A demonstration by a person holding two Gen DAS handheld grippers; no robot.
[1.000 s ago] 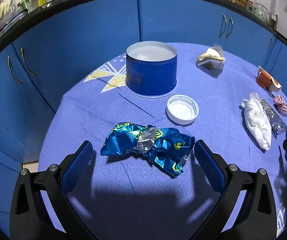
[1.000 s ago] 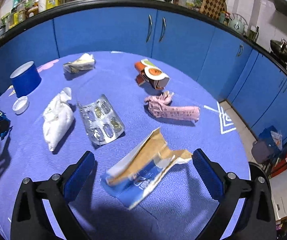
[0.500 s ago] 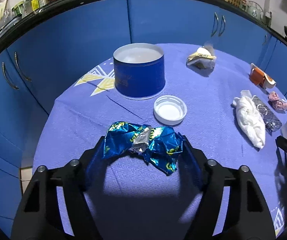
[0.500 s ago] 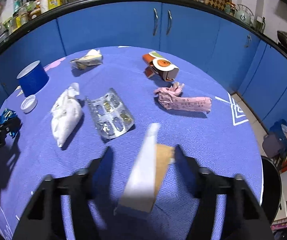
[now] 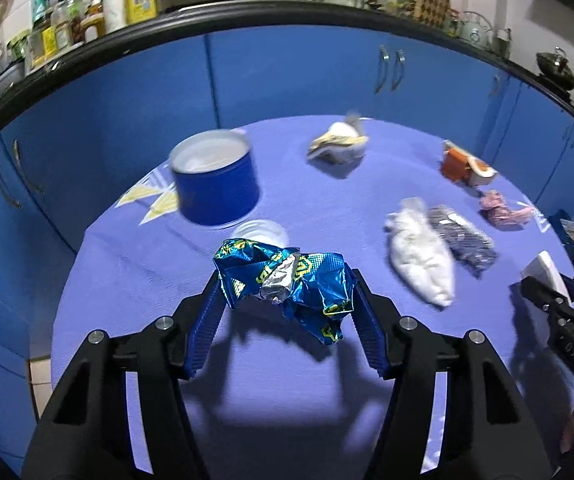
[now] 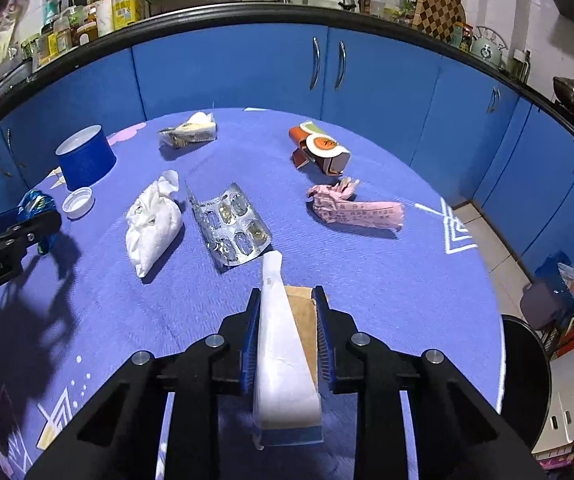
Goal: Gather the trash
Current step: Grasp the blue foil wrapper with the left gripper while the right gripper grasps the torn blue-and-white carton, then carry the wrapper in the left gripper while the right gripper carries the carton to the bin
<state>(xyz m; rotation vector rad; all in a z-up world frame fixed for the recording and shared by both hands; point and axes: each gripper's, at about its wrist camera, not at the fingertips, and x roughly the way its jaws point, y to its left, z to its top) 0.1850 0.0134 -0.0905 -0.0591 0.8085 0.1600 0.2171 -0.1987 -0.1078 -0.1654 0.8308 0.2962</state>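
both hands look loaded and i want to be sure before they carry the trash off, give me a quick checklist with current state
1. Left gripper shut on the blue foil wrapper: ok, clamped from both sides.
2. Wrapper clear of the table: ok, its shadow falls apart below.
3. Right gripper shut on the torn paper box: ok, squeezed flat between the fingers.
4. Box held securely: cannot tell, much of it sticks out beyond the fingers.
5. Drop-off bin located: cannot tell; a black round rim shows beside the table.
6. Table finished: not ok, blister pack and white tissue wad remain.

glossy crinkled foil wrapper point(image 5: 287, 280); matt paper carton point(image 6: 283, 344); textured cloth tablecloth point(image 6: 387, 280); shiny blister pack point(image 6: 231, 228).
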